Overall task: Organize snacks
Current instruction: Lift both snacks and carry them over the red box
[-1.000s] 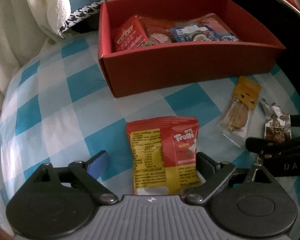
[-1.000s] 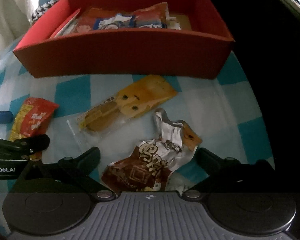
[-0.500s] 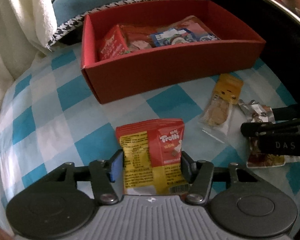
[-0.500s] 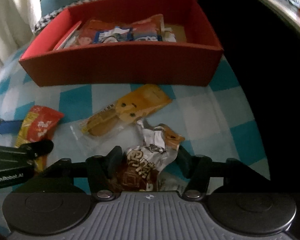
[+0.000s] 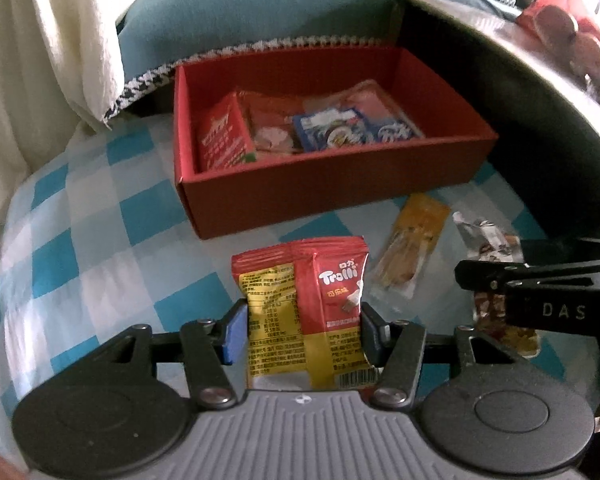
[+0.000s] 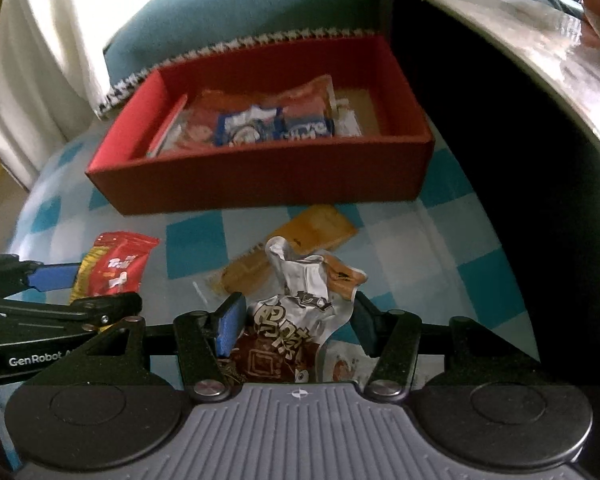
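Observation:
My left gripper (image 5: 302,330) is shut on a red and yellow Trolli packet (image 5: 304,304), lifted off the blue-checked cloth (image 5: 80,264). Both pads press the packet's sides. My right gripper (image 6: 296,326) is shut on a crumpled silver and brown snack packet (image 6: 296,320), also raised above the cloth. An orange-topped clear cookie packet (image 5: 410,252) (image 6: 300,240) lies flat between the two, in front of the red box (image 5: 320,188) (image 6: 260,176), which holds several snack packets. Each gripper shows at the edge of the other's view.
A teal cushion (image 5: 240,12) with a houndstooth edge and a white cloth (image 5: 60,40) lie behind the box. A dark drop and a grey shiny board (image 6: 540,40) border the right side. Bare checked cloth (image 5: 60,240) spreads left of the box.
Both grippers closed from wide open onto their packets, then rose with them; the box and cloth now look farther off and more of the box's inside shows.

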Demonstrator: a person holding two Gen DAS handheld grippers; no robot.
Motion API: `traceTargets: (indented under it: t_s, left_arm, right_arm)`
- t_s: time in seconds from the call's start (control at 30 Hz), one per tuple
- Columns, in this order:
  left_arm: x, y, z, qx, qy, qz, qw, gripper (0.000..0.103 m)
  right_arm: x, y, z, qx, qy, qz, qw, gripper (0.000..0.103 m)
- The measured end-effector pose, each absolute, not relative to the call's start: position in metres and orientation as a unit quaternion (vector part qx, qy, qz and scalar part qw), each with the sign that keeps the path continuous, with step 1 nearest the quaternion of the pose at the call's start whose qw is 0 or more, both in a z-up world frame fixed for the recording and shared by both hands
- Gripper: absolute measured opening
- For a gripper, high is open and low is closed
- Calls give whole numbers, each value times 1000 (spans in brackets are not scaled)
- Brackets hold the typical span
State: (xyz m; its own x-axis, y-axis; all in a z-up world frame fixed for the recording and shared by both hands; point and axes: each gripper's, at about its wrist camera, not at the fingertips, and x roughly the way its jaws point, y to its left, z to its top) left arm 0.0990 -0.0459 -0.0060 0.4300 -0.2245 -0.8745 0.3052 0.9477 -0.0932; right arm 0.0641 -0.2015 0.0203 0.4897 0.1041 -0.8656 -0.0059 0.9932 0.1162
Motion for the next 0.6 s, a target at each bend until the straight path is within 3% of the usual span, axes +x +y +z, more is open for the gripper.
traceTargets:
  t_s: [0.6]
  left_arm:
    - [111, -46, 26, 22, 467, -157, 870, 50]
  right_arm:
    - [79, -198, 48, 67, 461, 59, 883, 64]
